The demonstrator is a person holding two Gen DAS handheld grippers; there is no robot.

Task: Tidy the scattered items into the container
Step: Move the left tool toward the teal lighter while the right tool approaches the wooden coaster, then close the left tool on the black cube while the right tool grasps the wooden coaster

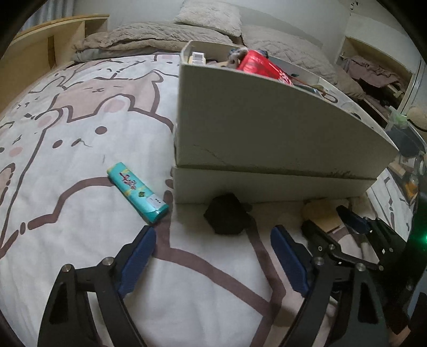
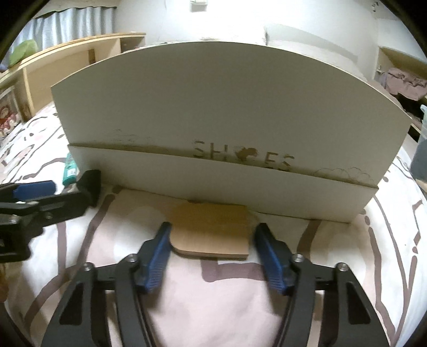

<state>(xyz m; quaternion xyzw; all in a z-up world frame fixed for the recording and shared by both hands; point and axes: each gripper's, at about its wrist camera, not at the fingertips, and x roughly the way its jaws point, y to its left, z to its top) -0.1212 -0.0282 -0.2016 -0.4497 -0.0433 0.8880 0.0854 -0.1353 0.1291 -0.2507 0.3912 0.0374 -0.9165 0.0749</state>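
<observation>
A white shoe box (image 1: 267, 128) stands on the bed and holds a red packet (image 1: 263, 65) and other items. A teal pack (image 1: 137, 192) lies to its left, and a black object (image 1: 228, 213) lies against its front. My left gripper (image 1: 213, 240) is open and empty, just short of the black object. In the right wrist view the box (image 2: 226, 120) fills the middle, with a brown cardboard piece (image 2: 213, 229) lying flat before it. My right gripper (image 2: 212, 235) is open, its fingers on either side of the cardboard's near edge.
The bed has a cartoon-print cover (image 1: 66, 133), with a grey blanket and pillow (image 1: 210, 18) at the far end. Wooden shelves (image 1: 53, 45) stand at the left and a cluttered shelf (image 1: 373, 74) at the right. The left gripper's fingers (image 2: 34, 189) show in the right wrist view.
</observation>
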